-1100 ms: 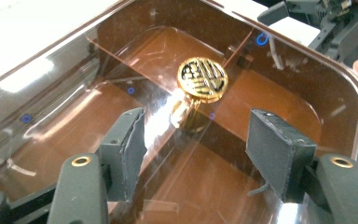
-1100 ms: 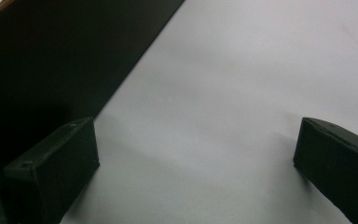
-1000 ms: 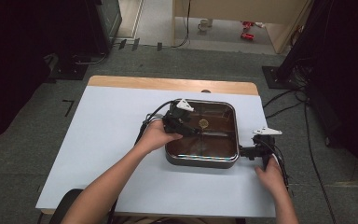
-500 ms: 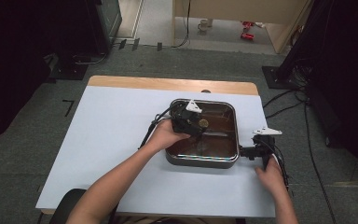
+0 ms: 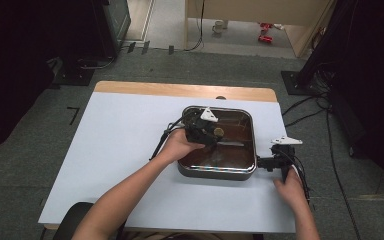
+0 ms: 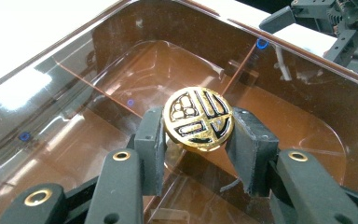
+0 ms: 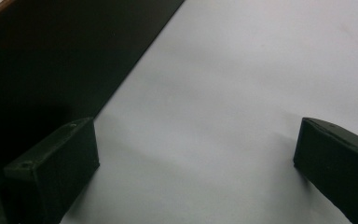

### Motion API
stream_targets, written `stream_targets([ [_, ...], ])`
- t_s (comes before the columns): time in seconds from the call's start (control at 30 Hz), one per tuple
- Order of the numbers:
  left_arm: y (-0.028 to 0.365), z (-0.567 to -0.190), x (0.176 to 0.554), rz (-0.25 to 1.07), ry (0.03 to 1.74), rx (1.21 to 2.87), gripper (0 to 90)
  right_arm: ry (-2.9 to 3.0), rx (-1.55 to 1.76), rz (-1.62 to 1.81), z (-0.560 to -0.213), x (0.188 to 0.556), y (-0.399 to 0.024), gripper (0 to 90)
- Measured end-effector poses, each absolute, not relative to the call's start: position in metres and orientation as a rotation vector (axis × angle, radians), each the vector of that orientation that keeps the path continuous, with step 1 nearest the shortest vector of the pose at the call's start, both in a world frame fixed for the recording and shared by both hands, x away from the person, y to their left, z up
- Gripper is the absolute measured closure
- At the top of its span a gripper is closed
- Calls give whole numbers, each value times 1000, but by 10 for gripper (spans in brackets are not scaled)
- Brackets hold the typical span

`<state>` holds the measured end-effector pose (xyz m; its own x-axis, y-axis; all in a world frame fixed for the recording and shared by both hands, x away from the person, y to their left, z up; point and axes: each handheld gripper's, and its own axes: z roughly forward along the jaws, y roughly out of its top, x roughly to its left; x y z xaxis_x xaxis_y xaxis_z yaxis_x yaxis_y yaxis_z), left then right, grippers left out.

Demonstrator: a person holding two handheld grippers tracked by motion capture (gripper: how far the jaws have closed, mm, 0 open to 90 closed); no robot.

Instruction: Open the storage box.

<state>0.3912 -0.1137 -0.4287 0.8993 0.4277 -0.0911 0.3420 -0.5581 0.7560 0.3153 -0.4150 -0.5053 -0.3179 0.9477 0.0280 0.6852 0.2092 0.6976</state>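
Observation:
A square dark pan (image 5: pixel 215 172) sits on the white table under a brown-tinted glass lid (image 6: pixel 121 93). A round gold knob (image 6: pixel 198 119) with black markings tops the lid. My left gripper (image 6: pixel 200 133) has just been closing with that knob between its jaws, and both pads now press on its sides. From above, the left gripper (image 5: pixel 214 134) is over the middle of the lid at the knob (image 5: pixel 219 132). My right gripper (image 5: pixel 266 162) rests by the pan's right side. In its own view, the right gripper (image 7: pixel 196 154) stands open over bare table.
The white table (image 5: pixel 120 140) has a wooden strip (image 5: pixel 180 90) along its far edge. The pan's dark side wall (image 7: pixel 51 60) lies just left of the right gripper's jaws. Cables (image 5: pixel 305 112) and dark stands are on the floor to the right.
The left gripper has edged right over the lid and its jaws have closed on the gold knob. The right gripper has stayed put.

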Motion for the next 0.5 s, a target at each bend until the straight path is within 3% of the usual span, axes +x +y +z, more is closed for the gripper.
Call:
stream_targets([
  [0.5, -102, -393, 382, 86, 534, 2132, 592, 2080, 1517, 872, -505, 315, -415, 0],
])
